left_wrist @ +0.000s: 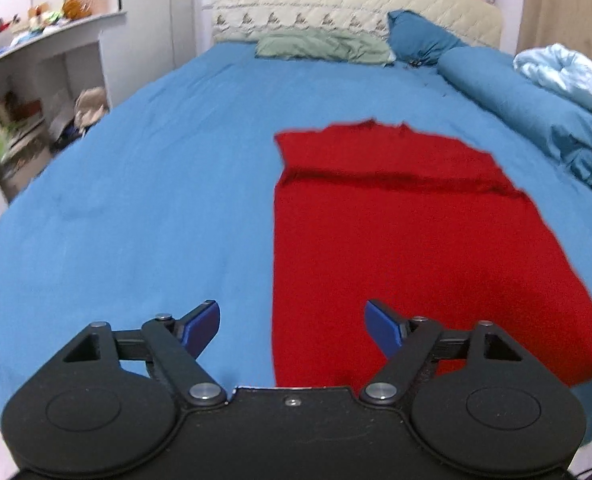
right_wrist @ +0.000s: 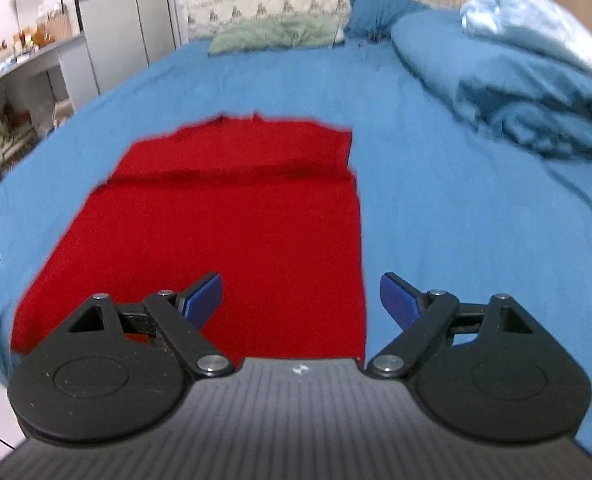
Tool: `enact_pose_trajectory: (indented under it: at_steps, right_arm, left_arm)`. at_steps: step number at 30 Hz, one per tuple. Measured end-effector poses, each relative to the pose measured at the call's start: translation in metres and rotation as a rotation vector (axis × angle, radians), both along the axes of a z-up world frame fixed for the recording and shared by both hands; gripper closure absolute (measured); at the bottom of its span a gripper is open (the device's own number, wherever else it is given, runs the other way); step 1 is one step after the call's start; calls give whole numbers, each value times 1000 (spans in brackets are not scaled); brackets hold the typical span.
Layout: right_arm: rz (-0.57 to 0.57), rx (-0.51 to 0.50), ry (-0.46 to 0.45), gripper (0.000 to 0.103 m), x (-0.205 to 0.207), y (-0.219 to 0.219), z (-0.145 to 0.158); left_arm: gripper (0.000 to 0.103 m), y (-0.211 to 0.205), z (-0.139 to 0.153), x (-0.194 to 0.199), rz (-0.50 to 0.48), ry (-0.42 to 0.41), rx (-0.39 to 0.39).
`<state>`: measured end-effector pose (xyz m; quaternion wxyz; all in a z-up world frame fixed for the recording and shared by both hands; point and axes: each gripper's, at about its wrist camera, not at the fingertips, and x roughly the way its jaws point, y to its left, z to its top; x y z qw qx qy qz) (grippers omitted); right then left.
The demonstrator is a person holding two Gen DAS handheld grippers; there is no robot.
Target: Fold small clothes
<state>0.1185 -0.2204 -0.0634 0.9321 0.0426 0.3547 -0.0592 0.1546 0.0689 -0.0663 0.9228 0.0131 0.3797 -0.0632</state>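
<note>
A red garment (left_wrist: 408, 248) lies flat on the blue bed (left_wrist: 144, 200), folded into a rectangle, while the left tool (left_wrist: 292, 326) and right tool (right_wrist: 301, 300) hover over its near edge, both spread and holding nothing.

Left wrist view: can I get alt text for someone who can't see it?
A flat red knitted garment lies on a blue bedsheet, one band folded across its far end. The open left gripper hovers over its near left edge, holding nothing. Pillows, a bundled blue duvet and shelves lie beyond.

red garment's (right_wrist: 224, 232) near hem hidden behind right gripper (right_wrist: 301, 300), shelf clutter (left_wrist: 20, 120) blurred
</note>
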Motion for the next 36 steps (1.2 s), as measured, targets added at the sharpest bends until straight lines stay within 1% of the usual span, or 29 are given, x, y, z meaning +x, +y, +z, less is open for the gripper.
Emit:
enact_pose_trajectory:
  at_steps: [2, 5, 7, 9, 11, 14, 15, 16, 17, 18, 21, 22, 24, 26, 27, 30, 32, 34, 36]
  right_arm:
    - [-17, -8, 27, 4, -12, 4, -21]
    - [-53, -11, 61, 5, -25, 8, -51]
    - [-74, 0, 76, 8, -30, 7, -67]
    - [-89, -4, 90, 16, -37, 8, -81]
    - [-101, -12, 104, 22, -41, 8, -93]
    - [-107, -7, 136, 30, -45, 7, -108]
    - [-102, -13, 134, 30, -46, 9, -111]
    - [-97, -22, 132, 31, -47, 11, -112]
    - [-87, -31, 135, 36, -45, 13, -112]
    - [-79, -27, 136, 43, -44, 13, -113]
    - [-69, -12, 141, 57, -40, 13, -113]
    - [-65, -17, 144, 60, -38, 13, -112]
    - [-55, -23, 156, 72, -29, 10, -110]
    - [-42, -21, 169, 78, -25, 10, -109]
    - [-38, -18, 175, 82, -23, 9, -108]
    - [-22, -20, 196, 82, -16, 7, -104]
    - [-17, -8, 210, 83, -13, 4, -98]
    - [-27, 16, 220, 83, -10, 0, -88]
    - [-43, 57, 222, 83, -7, -8, -71]
  left_arm:
    - [29, -2, -18, -9, -4, 22, 10]
    - [35, -6, -41, -19, -14, 37, 31]
    - [37, -9, -55, -24, -18, 36, 48]
    - [42, -12, -65, -29, -23, 36, 51]
    - [47, -14, -75, -31, -19, 42, 56]
    - [47, -17, -83, -35, -4, 32, 56]
    - [47, -18, -84, -35, 0, 31, 58]
    - [48, -18, -85, -35, 2, 31, 59]
    - [48, -18, -86, -35, 4, 33, 56]
    - [49, -17, -86, -34, 5, 36, 52]
    - [56, -17, -85, -33, -5, 45, 55]
    - [61, -17, -84, -33, -11, 51, 64]
    - [72, -17, -82, -31, -16, 63, 61]
    - [92, -17, -81, -29, -15, 80, 53]
    - [95, -18, -79, -28, -14, 88, 53]
    - [97, -19, -71, -25, -6, 108, 63]
    - [97, -22, -61, -24, 3, 119, 70]
    - [97, -23, -44, -21, 15, 117, 72]
    - [97, -24, -23, -16, 36, 112, 68]
